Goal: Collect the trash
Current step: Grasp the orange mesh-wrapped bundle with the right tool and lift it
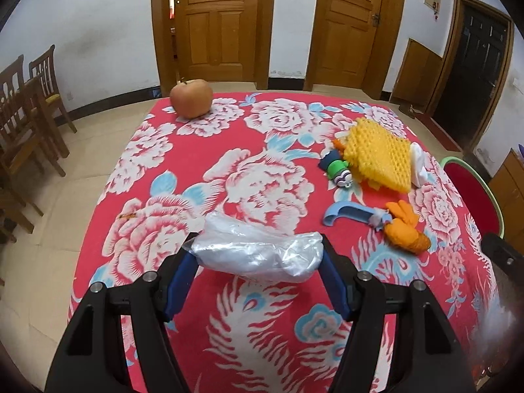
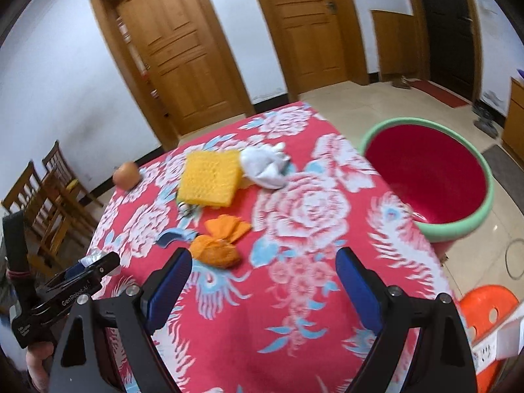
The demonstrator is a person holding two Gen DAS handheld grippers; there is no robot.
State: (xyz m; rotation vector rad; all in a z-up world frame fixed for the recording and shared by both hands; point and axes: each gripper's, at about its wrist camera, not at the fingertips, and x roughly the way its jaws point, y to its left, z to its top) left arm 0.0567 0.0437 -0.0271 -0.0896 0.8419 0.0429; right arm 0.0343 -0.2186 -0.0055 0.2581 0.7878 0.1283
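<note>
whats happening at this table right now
A person is clearing trash off a red floral tablecloth. The left tool grips a crumpled clear plastic bag. The right tool is open and empty above the cloth. Yellow foam netting, white tissue, orange scraps and an apple remain; a red bin stands beside the table.

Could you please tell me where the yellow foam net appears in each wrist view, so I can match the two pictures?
Left wrist view: yellow foam net lies right of centre, on the far right part of the table.
Right wrist view: it lies left of centre, beside the white crumpled tissue.
Shared landmark: the apple.
</note>
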